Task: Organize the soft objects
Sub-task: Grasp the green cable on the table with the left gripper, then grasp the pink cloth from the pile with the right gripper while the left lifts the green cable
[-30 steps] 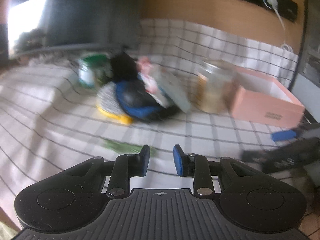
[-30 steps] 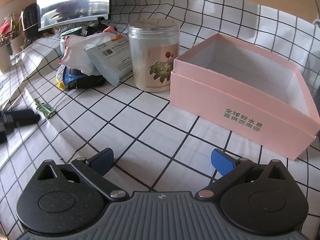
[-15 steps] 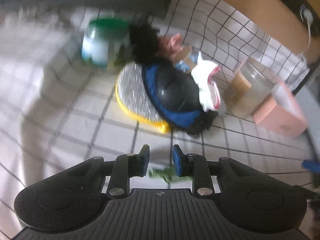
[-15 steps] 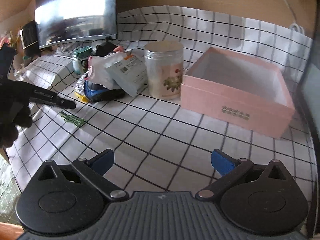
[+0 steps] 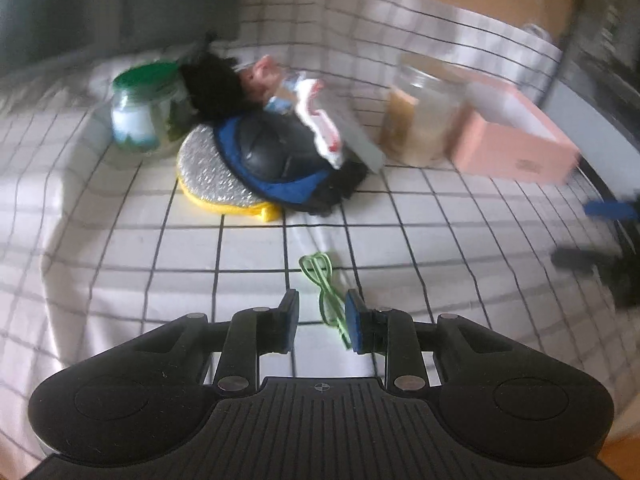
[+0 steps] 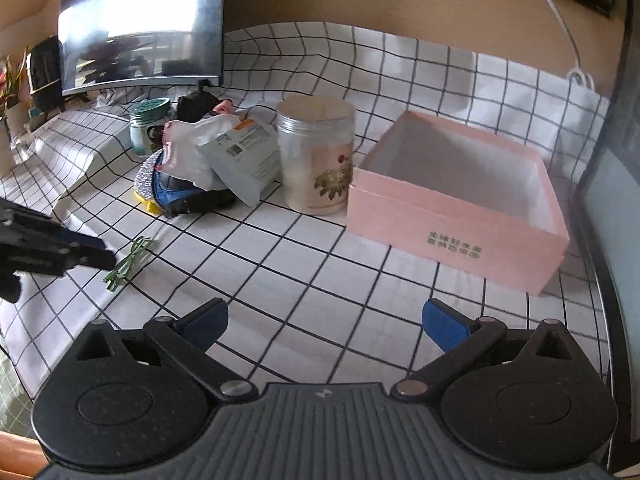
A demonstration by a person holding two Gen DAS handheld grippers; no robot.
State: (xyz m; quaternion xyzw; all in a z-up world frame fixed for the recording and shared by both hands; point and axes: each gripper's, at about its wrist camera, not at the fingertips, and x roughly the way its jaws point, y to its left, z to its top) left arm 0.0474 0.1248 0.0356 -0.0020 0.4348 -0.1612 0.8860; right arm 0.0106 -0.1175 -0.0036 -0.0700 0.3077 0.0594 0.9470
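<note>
A pile of soft things lies on the checked cloth: a silver and yellow pad (image 5: 208,176), a blue and black pouch (image 5: 276,160), a white cloth (image 5: 320,128) and a grey-blue packet (image 6: 244,156). A thin green band (image 5: 326,292) lies on the cloth, its near end between the fingers of my left gripper (image 5: 321,322), which stands narrowly open around it. The band shows in the right wrist view (image 6: 130,258) too. My right gripper (image 6: 324,320) is wide open and empty above the cloth. The open pink box (image 6: 456,200) stands at the right.
A clear jar with a flower label (image 6: 316,156) stands between the pile and the box. A green-lidded jar (image 5: 146,108) is behind the pile. A monitor (image 6: 140,28) stands at the back left. The cloth's edge runs along the near left.
My left gripper has drawn back from the pile and now sits over the green band. My right gripper has pulled back and risen, still wide open.
</note>
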